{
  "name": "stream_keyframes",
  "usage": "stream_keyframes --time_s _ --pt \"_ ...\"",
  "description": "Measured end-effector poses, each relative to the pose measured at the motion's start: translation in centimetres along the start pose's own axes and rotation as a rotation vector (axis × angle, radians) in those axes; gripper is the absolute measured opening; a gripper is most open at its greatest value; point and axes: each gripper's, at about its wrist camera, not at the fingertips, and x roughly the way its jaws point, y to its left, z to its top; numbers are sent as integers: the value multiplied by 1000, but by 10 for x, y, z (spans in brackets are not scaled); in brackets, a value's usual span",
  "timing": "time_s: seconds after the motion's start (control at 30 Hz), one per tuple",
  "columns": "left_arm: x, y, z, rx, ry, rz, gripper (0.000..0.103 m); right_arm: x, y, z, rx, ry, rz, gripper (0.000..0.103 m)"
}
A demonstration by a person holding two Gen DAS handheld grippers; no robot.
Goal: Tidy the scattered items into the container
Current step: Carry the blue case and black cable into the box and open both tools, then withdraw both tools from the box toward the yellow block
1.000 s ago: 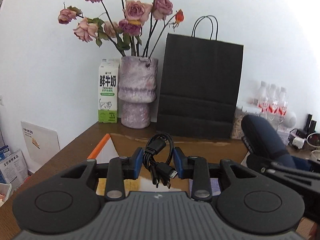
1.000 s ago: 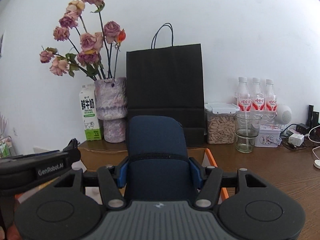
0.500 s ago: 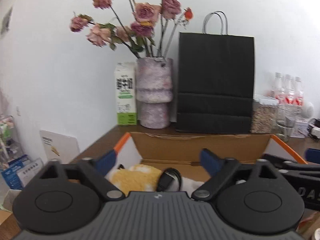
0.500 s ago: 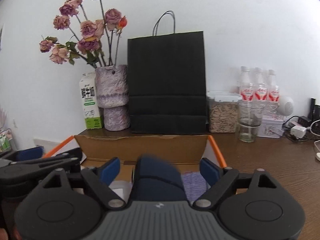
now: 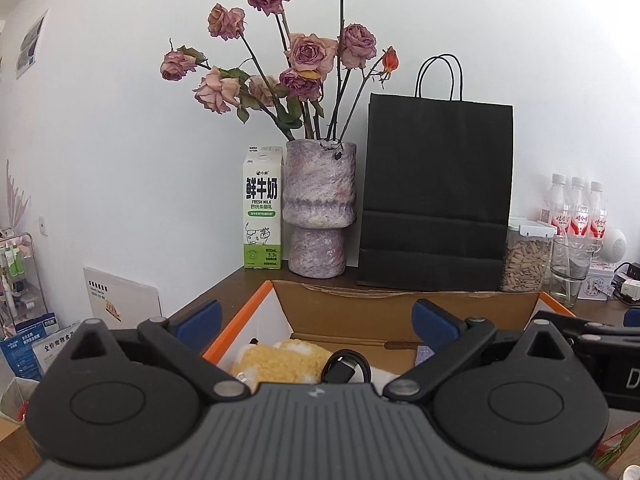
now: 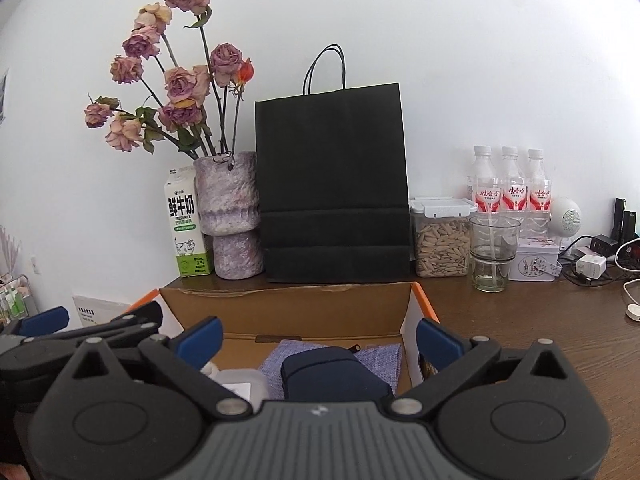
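Left claw [image 5: 316,322]: hanging wide open over the box, blue pads spread apart, nothing between them.
Right claw [image 6: 318,338]: also gaping wide above the box, gripping nothing, with the left one showing at its left edge.
Cardboard box [image 6: 288,310]: sitting open on the brown surface [image 6: 520,320], orange-edged flaps standing up at both sides.
Black cable [image 5: 346,366]: lying coiled inside the box, just beside the yellow plush toy [image 5: 280,362]; whether the two are touching, I cannot tell.
Navy pouch [image 6: 334,374]: resting in the box on top of a lavender cloth [image 6: 380,356], which is peeking out around it.
Clear plastic tub [image 6: 240,384]: sitting in the box just left of the pouch, partly hidden by the claw body.
Black paper bag [image 6: 332,184]: standing upright behind the box against the wall.
Vase [image 6: 228,216]: holding dried pink roses, with the milk carton [image 6: 186,224] just beside it on the left.
Seed jar [image 6: 440,238]: lidded and nearly full, right of the bag.
Glass [image 6: 492,252]: standing in front of three bottles [image 6: 508,188], with a small tin [image 6: 536,262] just beside it.
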Motion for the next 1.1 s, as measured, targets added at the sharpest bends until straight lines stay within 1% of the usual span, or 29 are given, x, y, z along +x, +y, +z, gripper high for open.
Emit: stream_keyframes --time_s 0.3,0.5,0.7,0.8,1.1 --pt "-7 4 1 -9 -16 -11 103 -13 4 2 -9 -28 12 103" --pt "-21 9 4 -14 -32 -34 103 -31 9 4 -35 -56 26 103" --pt "-36 18 3 -13 -18 -78 103 -49 14 1 -68 -72 35 103" --pt "-41 19 0 8 -11 -96 103 -56 15 -3 -89 -70 40 103" --pt "-51 23 -15 71 56 -161 103 -68 14 -19 -132 -18 61 103"
